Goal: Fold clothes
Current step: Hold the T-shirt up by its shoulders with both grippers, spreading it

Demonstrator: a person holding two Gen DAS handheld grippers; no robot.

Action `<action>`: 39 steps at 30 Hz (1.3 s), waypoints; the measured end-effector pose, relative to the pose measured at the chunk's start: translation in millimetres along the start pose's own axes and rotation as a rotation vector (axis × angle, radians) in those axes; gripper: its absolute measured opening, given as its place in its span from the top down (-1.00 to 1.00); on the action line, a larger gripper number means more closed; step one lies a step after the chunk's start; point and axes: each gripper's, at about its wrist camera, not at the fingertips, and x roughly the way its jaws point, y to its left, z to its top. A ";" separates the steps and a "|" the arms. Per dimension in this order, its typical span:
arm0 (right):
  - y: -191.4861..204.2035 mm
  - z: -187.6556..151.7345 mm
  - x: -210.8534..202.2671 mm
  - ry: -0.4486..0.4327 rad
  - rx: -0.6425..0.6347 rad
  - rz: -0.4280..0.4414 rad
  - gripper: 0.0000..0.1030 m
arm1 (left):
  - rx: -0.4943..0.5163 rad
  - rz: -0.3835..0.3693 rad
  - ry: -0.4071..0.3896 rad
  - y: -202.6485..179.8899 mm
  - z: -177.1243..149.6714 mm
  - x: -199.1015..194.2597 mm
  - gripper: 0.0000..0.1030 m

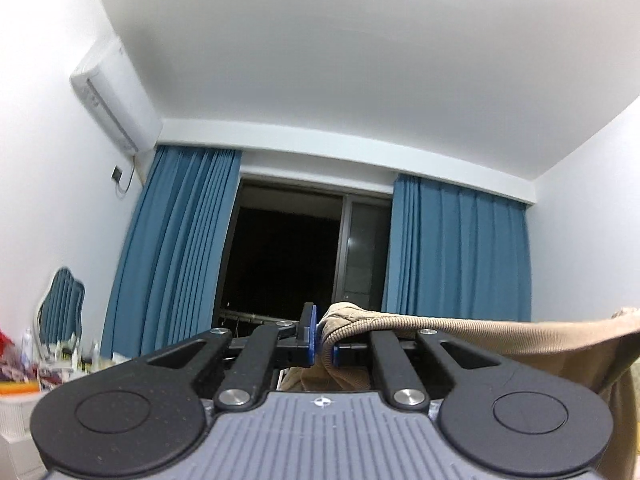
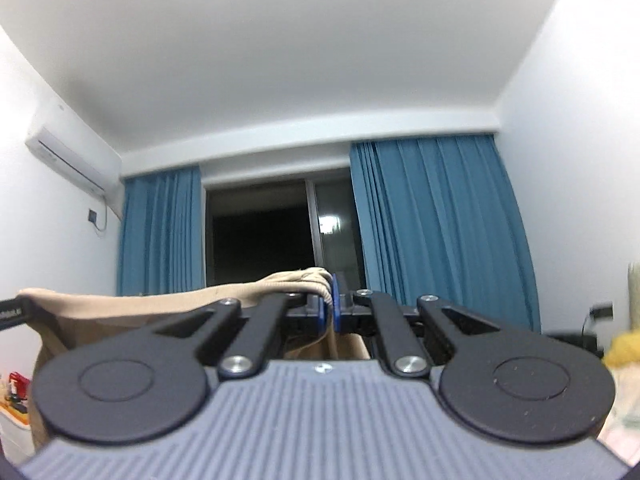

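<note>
- Grippers are both tilted upward, so each camera looks at the white ceiling and the upper part of the window wall, not at any table or bed.
- The left gripper (image 1: 325,342) has its jaws clenched on a bunched edge of the beige garment (image 1: 460,330); the cloth runs from there to the right side of the left wrist view and hangs down behind the gripper body.
- The right gripper (image 2: 329,309) also has its jaws pressed together on the same beige garment (image 2: 160,306), which stretches to the left in the right wrist view and droops there.
- The garment is therefore in the air, held between the two grippers, with ribbed fabric squeezed between the blue pads (image 1: 311,334) of each one.
- Both views show the blue curtains (image 1: 172,248), the dark window (image 1: 280,256) and the air conditioner (image 1: 116,96) on the left wall.
- Only the left wrist view shows a mirror (image 1: 62,304) with a wavy frame and blurred, cluttered small items below it.
- Only the right wrist view shows a yellow soft thing (image 2: 626,346) at the right edge, too blurred to name, and a dark plug (image 2: 600,312) on the right wall.
</note>
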 end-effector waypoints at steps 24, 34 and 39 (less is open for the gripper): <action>-9.4 -342.4 250.7 0.431 0.019 0.039 0.87 | -0.023 0.113 0.424 68.8 -363.9 293.9 0.83; -20.8 -598.6 357.7 0.647 -0.040 0.021 0.87 | 0.065 0.123 0.659 98.2 -644.9 409.3 0.77; -34.6 -662.6 369.6 0.767 0.020 0.023 0.81 | 0.069 0.127 0.752 112.7 -710.5 429.1 0.58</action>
